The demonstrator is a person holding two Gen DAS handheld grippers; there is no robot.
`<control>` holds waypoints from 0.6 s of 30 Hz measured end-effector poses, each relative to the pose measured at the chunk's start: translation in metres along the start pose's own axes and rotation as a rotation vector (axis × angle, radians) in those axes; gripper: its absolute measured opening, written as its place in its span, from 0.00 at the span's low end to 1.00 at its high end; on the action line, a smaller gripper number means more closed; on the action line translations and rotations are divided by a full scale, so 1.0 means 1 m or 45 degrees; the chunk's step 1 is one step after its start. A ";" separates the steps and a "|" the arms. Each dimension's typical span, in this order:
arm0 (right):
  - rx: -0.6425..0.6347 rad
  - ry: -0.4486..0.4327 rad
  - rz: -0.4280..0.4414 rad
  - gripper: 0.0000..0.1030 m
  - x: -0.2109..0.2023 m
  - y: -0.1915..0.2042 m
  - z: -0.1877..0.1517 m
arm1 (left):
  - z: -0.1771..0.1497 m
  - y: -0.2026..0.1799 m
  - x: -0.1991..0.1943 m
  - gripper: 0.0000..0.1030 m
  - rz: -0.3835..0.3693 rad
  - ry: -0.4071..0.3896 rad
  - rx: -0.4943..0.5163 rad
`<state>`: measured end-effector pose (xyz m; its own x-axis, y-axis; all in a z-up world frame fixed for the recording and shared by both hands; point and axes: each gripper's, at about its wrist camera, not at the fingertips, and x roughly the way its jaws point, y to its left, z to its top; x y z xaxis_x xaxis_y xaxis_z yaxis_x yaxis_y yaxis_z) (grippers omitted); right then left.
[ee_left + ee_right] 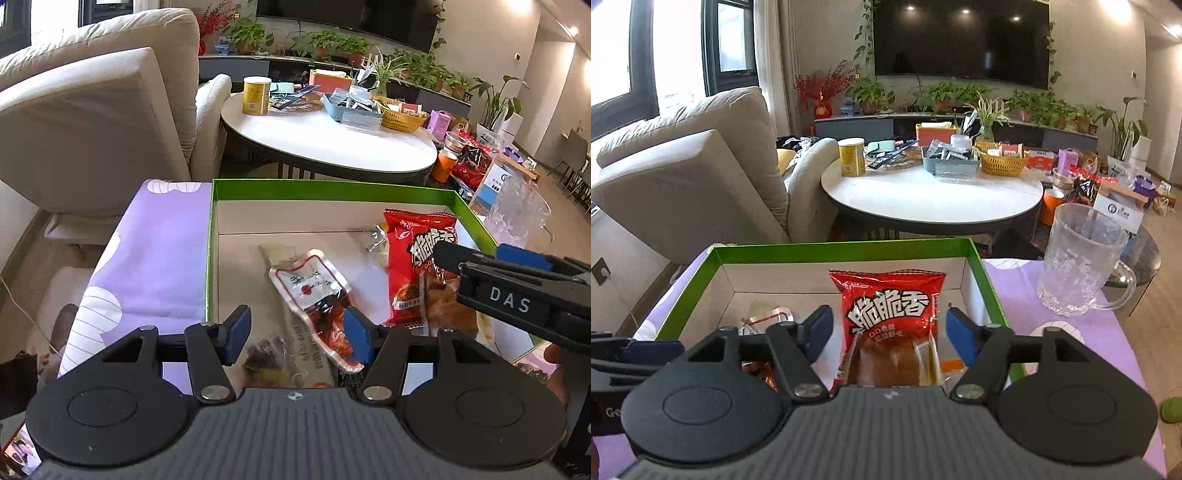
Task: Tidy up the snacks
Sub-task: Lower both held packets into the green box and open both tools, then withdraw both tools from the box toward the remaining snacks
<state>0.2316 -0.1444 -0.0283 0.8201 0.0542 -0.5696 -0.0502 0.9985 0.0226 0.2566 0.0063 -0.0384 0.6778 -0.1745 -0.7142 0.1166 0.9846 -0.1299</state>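
Both snacks lie in the green box (982,273): the left gripper (295,336) stands open over the clear packet (314,291), the right gripper (886,332) open around the red packet (890,310), touching neither. Next, probably, withdraw and fetch more.

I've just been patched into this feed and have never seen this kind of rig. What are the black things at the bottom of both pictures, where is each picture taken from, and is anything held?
There is no robot arm: a person carries a two-finger gripper in each hand. Each picture comes from a camera on one gripper, looking forward along its blue-padded fingers.

The left wrist view shows the left gripper; the right wrist view shows the right gripper.

Both reach into a green-rimmed box on a purple cloth, with a glass mug beside it.

In the box lie a red snack bag and a clear snack pouch.

Both grippers look open, each with a packet between its fingers but not clamped, so nothing appears to be held.
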 end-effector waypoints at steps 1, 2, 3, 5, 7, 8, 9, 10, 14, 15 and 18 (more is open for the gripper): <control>-0.005 -0.007 -0.006 0.60 -0.001 0.000 0.000 | 0.000 0.000 0.000 0.52 -0.003 0.003 0.002; -0.008 -0.015 -0.012 0.60 -0.003 -0.001 0.000 | 0.000 0.000 -0.001 0.52 -0.006 0.005 0.001; -0.009 -0.020 -0.016 0.60 -0.004 -0.001 0.000 | 0.000 0.000 -0.002 0.52 -0.007 0.005 -0.001; -0.003 -0.019 -0.017 0.60 -0.006 -0.003 0.000 | 0.000 0.000 -0.005 0.53 -0.005 0.002 -0.002; 0.012 -0.013 -0.015 0.60 -0.007 -0.006 -0.001 | -0.001 0.000 -0.007 0.53 -0.002 0.000 0.000; 0.019 -0.010 -0.015 0.60 -0.008 -0.007 -0.001 | -0.002 -0.001 -0.008 0.53 0.000 0.000 0.001; 0.025 -0.006 -0.014 0.60 -0.008 -0.008 -0.002 | -0.002 -0.001 -0.010 0.53 0.002 0.000 0.001; 0.030 -0.002 -0.014 0.60 -0.009 -0.008 -0.003 | -0.003 -0.001 -0.011 0.53 0.004 0.001 0.001; 0.038 0.008 -0.012 0.60 -0.014 -0.010 -0.006 | -0.004 -0.001 -0.017 0.53 0.007 -0.004 -0.002; 0.037 0.009 -0.012 0.60 -0.015 -0.010 -0.007 | -0.005 -0.001 -0.019 0.53 0.008 -0.006 -0.001; 0.032 0.010 -0.013 0.60 -0.021 -0.011 -0.009 | -0.007 0.000 -0.025 0.53 0.012 -0.015 0.002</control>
<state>0.2097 -0.1568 -0.0240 0.8160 0.0441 -0.5764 -0.0274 0.9989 0.0377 0.2341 0.0103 -0.0251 0.6872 -0.1649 -0.7075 0.1110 0.9863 -0.1221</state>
